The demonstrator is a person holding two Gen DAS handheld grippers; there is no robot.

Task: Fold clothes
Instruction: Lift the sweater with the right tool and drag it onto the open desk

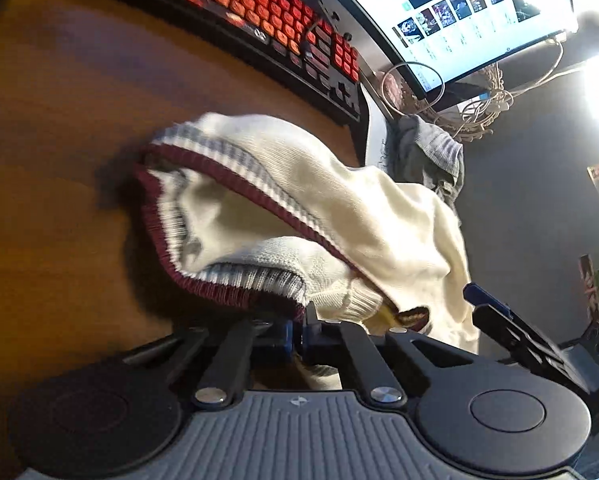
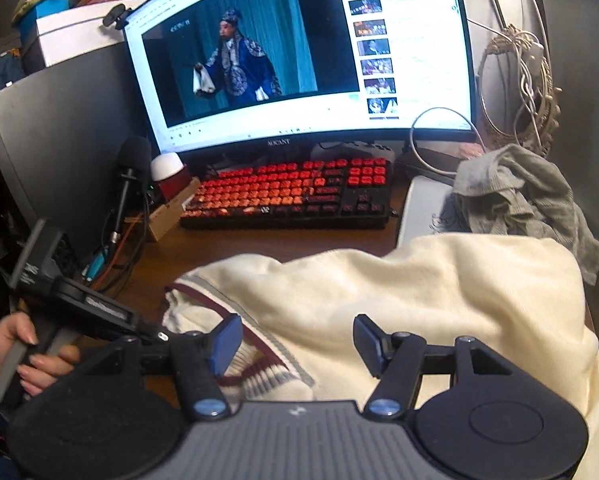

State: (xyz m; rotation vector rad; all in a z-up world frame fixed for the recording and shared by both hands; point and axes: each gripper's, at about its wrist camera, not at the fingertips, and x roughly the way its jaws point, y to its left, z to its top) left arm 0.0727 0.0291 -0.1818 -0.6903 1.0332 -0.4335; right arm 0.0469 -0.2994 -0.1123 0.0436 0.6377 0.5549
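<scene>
At the bottom of the left wrist view, the left claw (image 1: 297,334) is clamped on the maroon-striped hem of the cream sweater (image 1: 339,216). The right claw (image 2: 295,344) hangs apart over the sweater, which is heaped on the wooden counter (image 1: 59,140). Beyond, a grey garment (image 2: 519,196) lies at centre right, then a red keyboard (image 2: 291,192).

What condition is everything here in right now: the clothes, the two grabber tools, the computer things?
Cream sweater: crumpled on the desk, unfolded.
Grey garment: bunched in a heap behind the sweater.
Left gripper: jaws shut on the sweater's maroon-trimmed edge.
Right gripper: jaws open over the sweater, nothing pinched.
Monitor: on, showing a video.
Keyboard: backlit red.
</scene>
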